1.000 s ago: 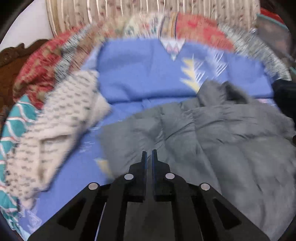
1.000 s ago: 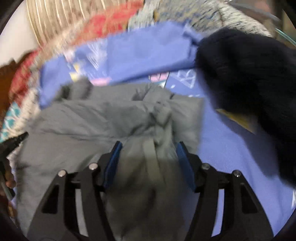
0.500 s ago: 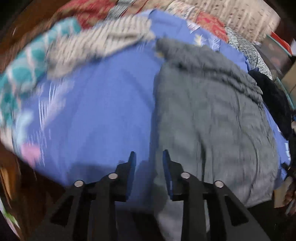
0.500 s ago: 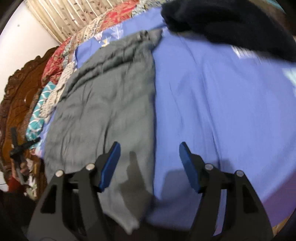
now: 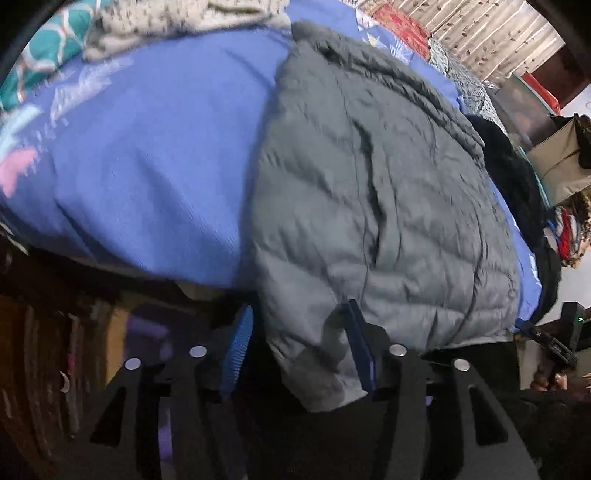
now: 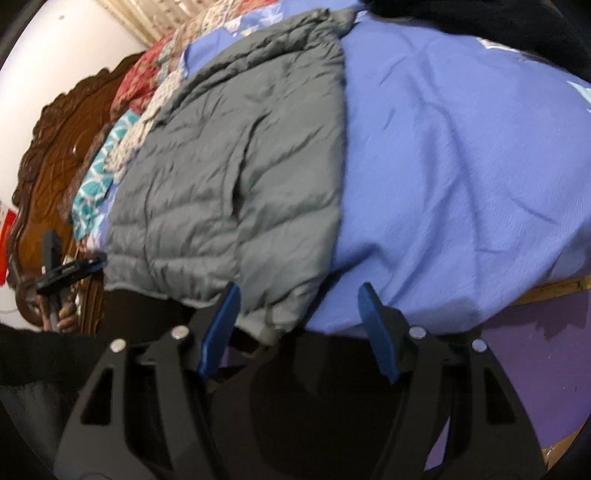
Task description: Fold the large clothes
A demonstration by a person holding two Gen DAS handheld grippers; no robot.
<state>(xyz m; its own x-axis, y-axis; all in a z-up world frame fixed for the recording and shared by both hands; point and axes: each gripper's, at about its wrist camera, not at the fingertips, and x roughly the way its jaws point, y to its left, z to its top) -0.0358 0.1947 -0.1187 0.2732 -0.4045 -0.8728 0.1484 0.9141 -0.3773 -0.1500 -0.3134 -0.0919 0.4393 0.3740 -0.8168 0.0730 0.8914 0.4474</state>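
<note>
A grey quilted jacket (image 5: 369, 192) lies spread lengthwise on a blue bedsheet (image 5: 147, 155), its hem hanging over the near bed edge. It also shows in the right wrist view (image 6: 229, 177). My left gripper (image 5: 299, 325) is open at the hem's left corner, and the hanging cloth sits between its blue pads. My right gripper (image 6: 299, 299) is open at the hem's right corner, with the corner just inside the left pad. The left gripper (image 6: 70, 271) shows at the far left of the right wrist view.
A black garment (image 5: 513, 177) lies right of the jacket. Patterned clothes (image 5: 155, 22) and a teal cloth (image 5: 40, 51) are piled at the far left. A carved wooden headboard (image 6: 55, 147) stands at the head end. The bed's side below is purple (image 6: 524, 350).
Both grippers drew back from the jacket's middle to the near bed edge at its hem. The left gripper went from shut to open. The jacket now lies spread flat.
</note>
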